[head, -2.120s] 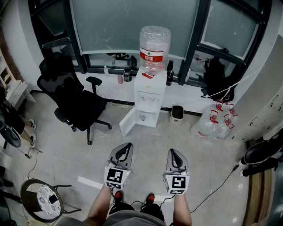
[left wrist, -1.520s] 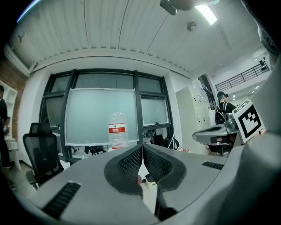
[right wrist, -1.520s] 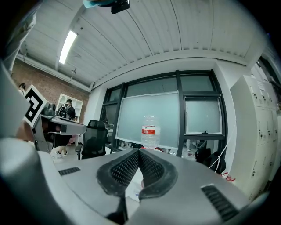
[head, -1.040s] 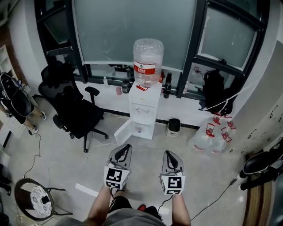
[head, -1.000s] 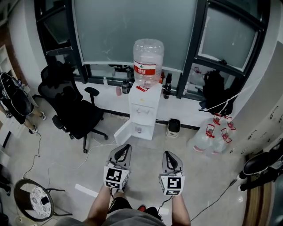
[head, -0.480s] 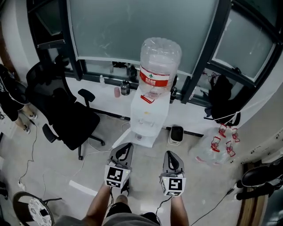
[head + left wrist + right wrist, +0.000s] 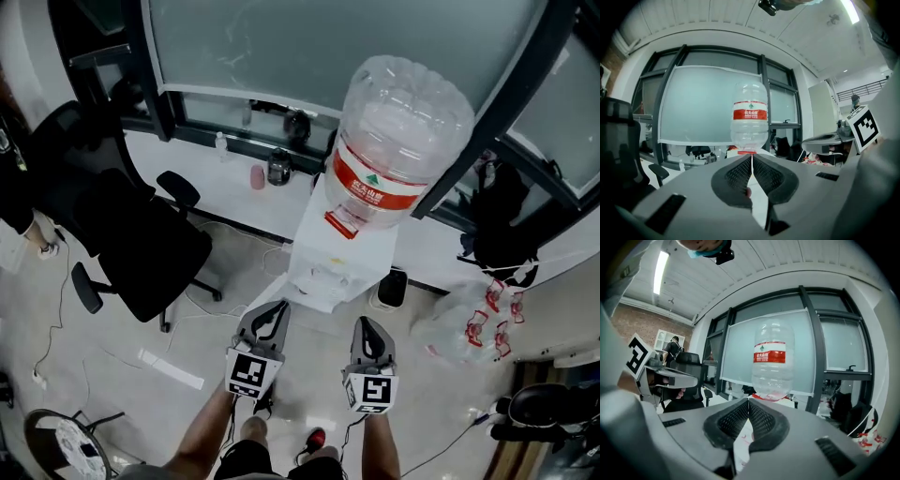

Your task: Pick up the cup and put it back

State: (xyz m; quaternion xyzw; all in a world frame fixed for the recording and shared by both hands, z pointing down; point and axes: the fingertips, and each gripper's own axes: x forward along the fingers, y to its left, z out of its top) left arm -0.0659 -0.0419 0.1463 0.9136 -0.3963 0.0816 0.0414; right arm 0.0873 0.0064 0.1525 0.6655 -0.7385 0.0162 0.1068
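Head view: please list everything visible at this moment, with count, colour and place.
water dispenser: one, white, centre, just ahead of both grippers
water bottle: one, clear with a red label, upside down on the dispenser
office chair: one, black, left
pink container: one, on the white window ledge
dark jug: one, on the ledge beside the pink container
spare water bottles: a cluster, clear with red fittings, on the floor at right; count unclear
backpack: one, black, right, by the window
left gripper: one, grey, jaws shut, empty
right gripper: one, grey, jaws shut, empty
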